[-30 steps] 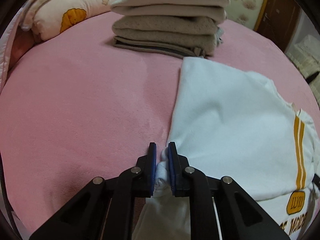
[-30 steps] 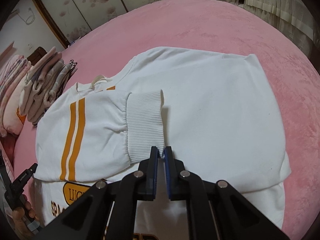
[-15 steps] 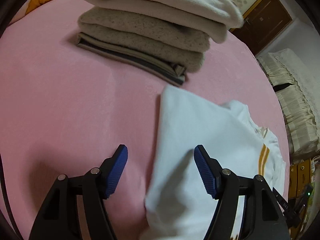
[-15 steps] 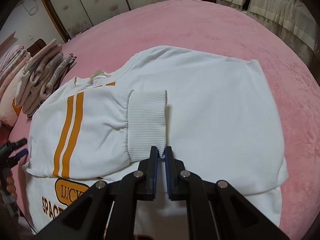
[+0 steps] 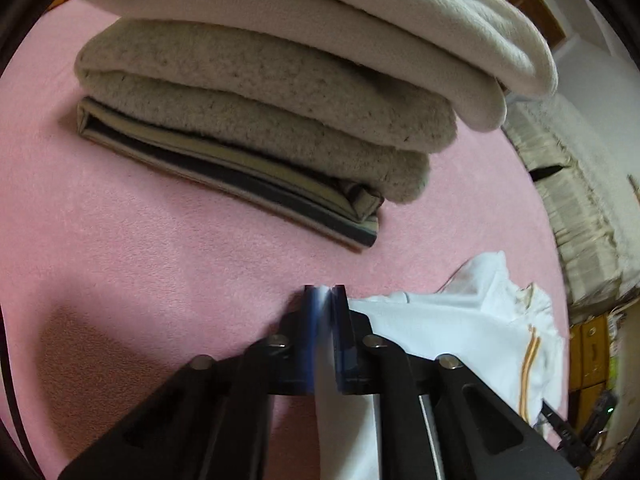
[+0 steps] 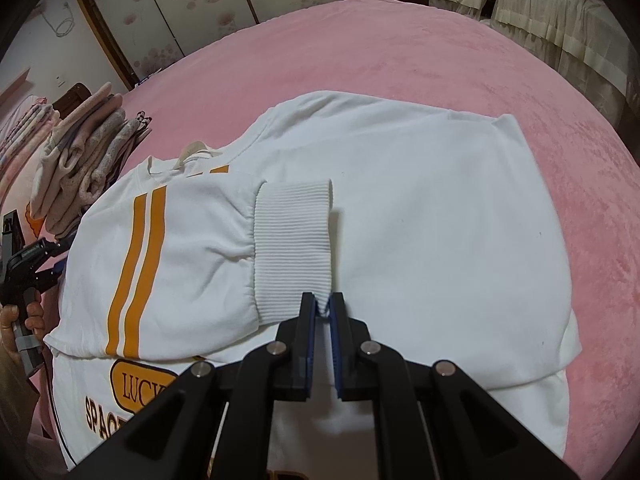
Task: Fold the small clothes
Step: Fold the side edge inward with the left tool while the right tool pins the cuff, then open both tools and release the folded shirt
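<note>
Clothes in a folded stack (image 5: pixel 272 92) sit just ahead of my left tongs (image 5: pixel 323 300) on the bed (image 5: pixel 140 240), nothing lying between them. That stack holds a cream piece on top, two fuzzy grey ones under it and a striped one at the bottom. My left tongs have just snapped closed, and a strip of white cloth runs between the blue pads; the picture is blurred there, but they look clamped on the edge of the sweatshirt (image 6: pixel 420 216). The sweatshirt spreads to the right of those tongs and ahead of my right tongs (image 6: pixel 322 304), flat on the pink bed, one sleeve with orange stripes folded across its body. My right tongs are pinched tight on the corner of that sleeve's ribbed cuff (image 6: pixel 294 240). Far beyond them stand flowered closet doors (image 6: pixel 192 12), and to the right, a cream frilled cover (image 6: pixel 540 12).
</note>
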